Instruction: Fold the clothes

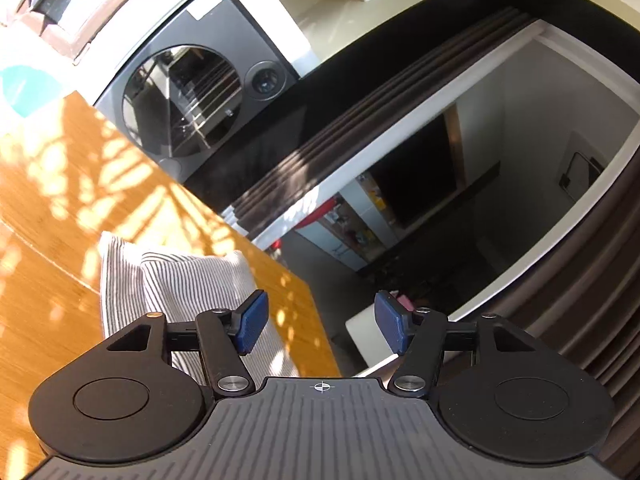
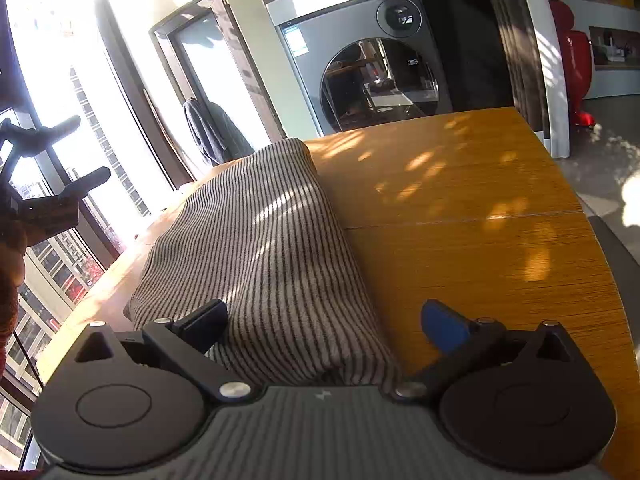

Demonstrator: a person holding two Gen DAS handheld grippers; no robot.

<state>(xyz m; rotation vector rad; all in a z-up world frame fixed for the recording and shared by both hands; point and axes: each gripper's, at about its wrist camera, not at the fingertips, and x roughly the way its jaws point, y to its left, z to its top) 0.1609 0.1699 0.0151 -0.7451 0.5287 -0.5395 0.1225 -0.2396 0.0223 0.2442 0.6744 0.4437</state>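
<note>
A folded striped garment (image 2: 256, 248), white with thin dark stripes, lies on a wooden table (image 2: 480, 208) dappled with patches of sunlight. In the right wrist view it runs from just under the gripper away toward the far edge of the table, nearer the window-side edge than the opposite one, with its right fold line straight and a wide bare stretch of wood beside it. The right gripper (image 2: 326, 322) hangs low over the near end of the cloth with its jaws spread apart; the fabric lies beneath and between the fingers, but the blue pads (image 2: 444, 330) do not press on it, so the tongs are released and grasp nothing. In the left wrist view, which is rolled to one side, the left gripper (image 1: 320, 322) is also released, its two blue pads (image 1: 252, 322) standing apart with nothing between them. One finger sits over the striped garment (image 1: 180, 280), the other reaches past the table's edge (image 1: 280, 292) over the floor beyond. The cloth here appears as a neat folded stack close to that edge. Behind the far edge of the table stands a grey washing machine (image 2: 360, 56) with a round mirrored door, and beside it hang dark pleated curtains (image 1: 400, 120).
</note>
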